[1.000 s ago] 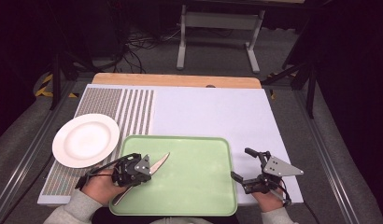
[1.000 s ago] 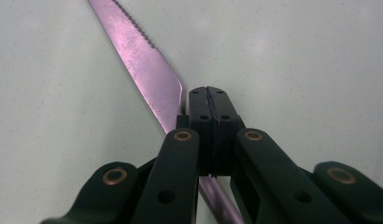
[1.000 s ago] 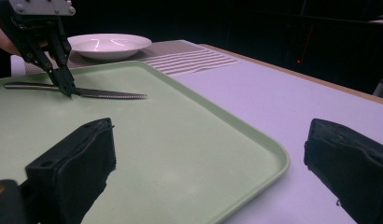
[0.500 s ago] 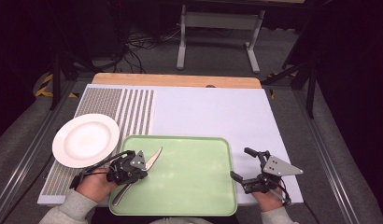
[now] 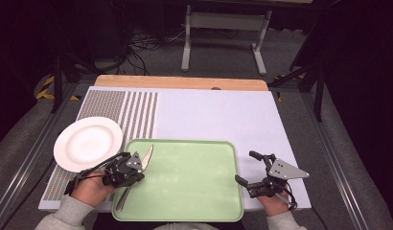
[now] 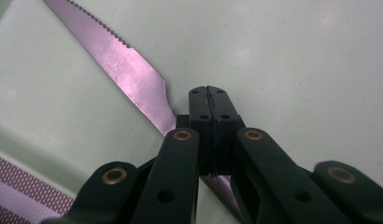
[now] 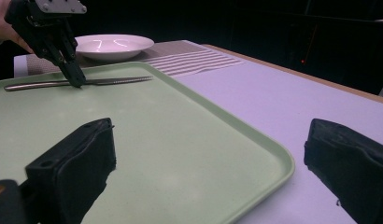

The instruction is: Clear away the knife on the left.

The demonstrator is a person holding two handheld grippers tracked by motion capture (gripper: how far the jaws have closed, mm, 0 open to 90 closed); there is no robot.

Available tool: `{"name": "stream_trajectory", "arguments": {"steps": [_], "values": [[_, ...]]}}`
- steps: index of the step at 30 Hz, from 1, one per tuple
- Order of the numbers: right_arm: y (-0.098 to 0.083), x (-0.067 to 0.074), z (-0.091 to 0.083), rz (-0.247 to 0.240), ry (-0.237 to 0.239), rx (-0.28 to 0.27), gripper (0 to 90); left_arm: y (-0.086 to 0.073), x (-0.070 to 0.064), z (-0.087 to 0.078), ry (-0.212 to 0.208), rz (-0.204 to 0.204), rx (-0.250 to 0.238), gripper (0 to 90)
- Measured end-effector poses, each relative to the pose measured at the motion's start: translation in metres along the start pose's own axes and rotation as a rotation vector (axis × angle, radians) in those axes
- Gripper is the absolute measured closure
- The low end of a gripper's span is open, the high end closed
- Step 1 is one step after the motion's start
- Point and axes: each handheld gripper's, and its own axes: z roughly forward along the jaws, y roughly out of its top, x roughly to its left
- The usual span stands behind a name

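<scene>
A table knife (image 5: 148, 156) with a serrated blade (image 6: 119, 56) lies slanted on the left part of the green tray (image 5: 194, 191). Its handle reaches the tray's near left rim. My left gripper (image 5: 136, 176) is shut, its pads meeting at the tip (image 6: 208, 91) and resting on the knife's neck, which passes under them. From the right gripper view the left gripper (image 7: 79, 83) stands tilted with its tip on the knife (image 7: 115, 80). My right gripper (image 5: 247, 167) stands open just off the tray's right rim, with nothing between its jaws (image 7: 203, 154).
A white plate (image 5: 87, 143) sits on the striped placemat (image 5: 122, 110) left of the tray. The white table top (image 5: 213, 115) stretches behind the tray to a wooden far edge (image 5: 180, 82). Dark floor, cables and a stand lie beyond.
My left gripper has shifted a little to the left, and the knife has gone with it, its blade swinging to point further away. The right gripper has stayed where it was.
</scene>
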Motion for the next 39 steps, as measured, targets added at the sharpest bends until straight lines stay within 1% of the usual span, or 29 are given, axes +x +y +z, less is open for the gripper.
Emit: {"name": "stream_trajectory", "arguments": {"steps": [4, 8, 11, 12, 14, 18, 23, 26, 28, 30, 31, 33, 34, 35, 36, 37, 38, 39], "values": [[0.000, 0.000, 0.000, 0.003, -0.001, -0.003, 2.6, -0.003, 0.003, -0.001, -0.002, -0.016, -0.002, 89.8], [0.000, 0.000, -0.001, 0.003, -0.002, -0.004, 2.6, -0.008, 0.006, -0.004, -0.005, -0.050, 0.004, 89.7], [0.000, 0.000, -0.001, 0.004, -0.002, -0.002, 2.6, -0.010, 0.008, -0.005, -0.007, -0.057, 0.004, 89.7], [0.000, 0.000, -0.001, 0.003, -0.002, -0.002, 2.6, -0.011, 0.008, -0.005, -0.010, -0.073, 0.003, 89.8], [0.000, 0.000, -0.001, 0.004, -0.002, -0.003, 2.6, -0.013, 0.009, -0.006, -0.011, -0.080, 0.008, 89.7], [0.000, 0.000, -0.001, 0.003, -0.002, -0.003, 2.6, -0.016, 0.012, -0.008, -0.005, -0.103, 0.011, 89.7], [0.000, 0.000, -0.001, 0.002, -0.002, -0.003, 2.6, -0.018, 0.013, -0.009, -0.003, -0.112, 0.015, 89.7], [0.000, 0.000, -0.002, 0.001, -0.002, -0.003, 2.6, -0.017, 0.012, -0.009, -0.005, -0.107, 0.017, 88.4], [0.000, 0.000, -0.002, 0.001, -0.003, -0.003, 2.6, -0.017, 0.011, -0.009, -0.003, -0.096, 0.013, 81.9], [0.000, 0.000, -0.002, 0.001, -0.004, -0.003, 2.6, -0.017, 0.011, -0.010, -0.002, -0.095, 0.009, 76.7], [0.001, 0.000, -0.002, 0.001, -0.003, -0.004, 2.6, -0.016, 0.010, -0.012, 0.002, -0.092, -0.015, 70.3], [0.001, 0.000, -0.002, -0.001, -0.003, -0.004, 2.6, -0.017, 0.011, -0.017, -0.002, -0.071, -0.058, 55.4], [0.001, 0.000, -0.002, -0.001, -0.003, -0.004, 2.6, -0.017, 0.011, -0.017, -0.002, -0.071, -0.058, 45.4], [0.001, 0.000, -0.002, -0.001, -0.003, -0.004, 2.6, -0.017, 0.011, -0.019, 0.000, -0.052, -0.086, 45.4], [0.001, 0.000, -0.002, -0.002, -0.002, -0.003, 2.6, -0.017, 0.011, -0.021, 0.009, -0.032, -0.113, 34.1], [0.001, 0.000, -0.002, -0.002, -0.002, -0.003, 2.6, -0.017, 0.010, -0.024, 0.010, -0.018, -0.130, 28.5], [0.001, 0.001, -0.002, -0.003, -0.003, -0.004, 2.6, -0.019, 0.010, -0.029, -0.005, -0.010, -0.196, 27.4], [0.001, 0.001, -0.002, -0.003, -0.004, -0.005, 2.6, -0.020, 0.011, -0.032, -0.015, -0.016, -0.235, 24.6]]}}
